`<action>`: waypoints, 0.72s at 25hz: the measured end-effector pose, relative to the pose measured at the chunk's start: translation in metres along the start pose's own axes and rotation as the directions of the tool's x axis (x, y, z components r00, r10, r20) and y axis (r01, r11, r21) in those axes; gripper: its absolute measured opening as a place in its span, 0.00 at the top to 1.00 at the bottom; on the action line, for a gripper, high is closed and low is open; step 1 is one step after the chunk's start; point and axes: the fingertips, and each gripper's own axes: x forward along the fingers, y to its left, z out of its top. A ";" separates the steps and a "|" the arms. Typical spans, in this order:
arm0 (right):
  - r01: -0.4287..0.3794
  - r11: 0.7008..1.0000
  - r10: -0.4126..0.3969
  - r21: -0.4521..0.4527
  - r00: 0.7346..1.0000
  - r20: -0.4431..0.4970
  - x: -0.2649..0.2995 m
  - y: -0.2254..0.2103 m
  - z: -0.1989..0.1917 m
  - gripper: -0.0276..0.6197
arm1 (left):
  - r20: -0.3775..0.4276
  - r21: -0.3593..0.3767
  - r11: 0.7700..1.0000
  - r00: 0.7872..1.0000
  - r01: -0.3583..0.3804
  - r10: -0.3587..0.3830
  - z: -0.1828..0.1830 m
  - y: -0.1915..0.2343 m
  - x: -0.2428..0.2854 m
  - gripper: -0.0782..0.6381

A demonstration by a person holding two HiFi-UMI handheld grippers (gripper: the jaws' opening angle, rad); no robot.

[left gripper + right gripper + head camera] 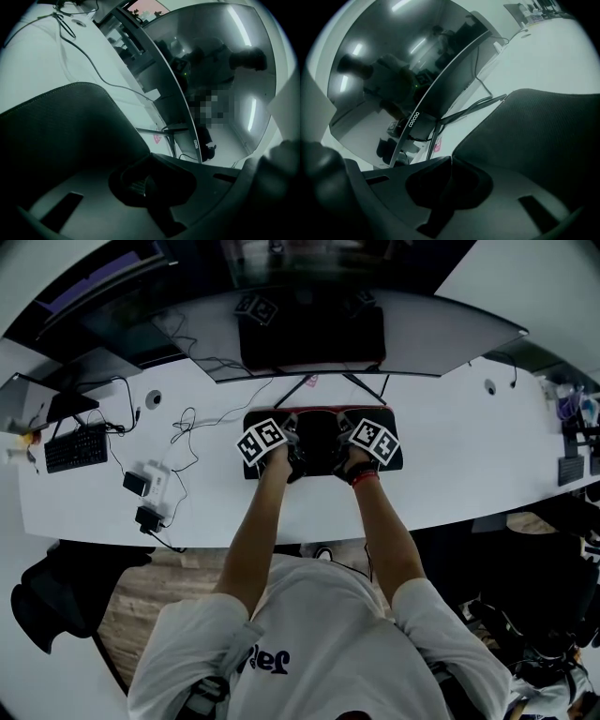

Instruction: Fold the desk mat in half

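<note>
Just before the monitor, the dark desk mat lies on the white desk, with left gripper and right gripper each clamped narrow, apparently pinching its stitched edge.

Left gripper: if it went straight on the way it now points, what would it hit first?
Probably the monitor stand's thin leg on the white desk, with the curved monitor just behind it, though depth is hard to judge. The left gripper is shut on the desk mat.
</note>
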 end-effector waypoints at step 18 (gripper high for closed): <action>0.033 0.998 -0.034 -0.057 0.999 -0.006 0.003 0.013 0.003 0.92 | -0.012 0.088 0.995 0.998 0.054 -0.053 0.002 -0.012 -0.002 0.86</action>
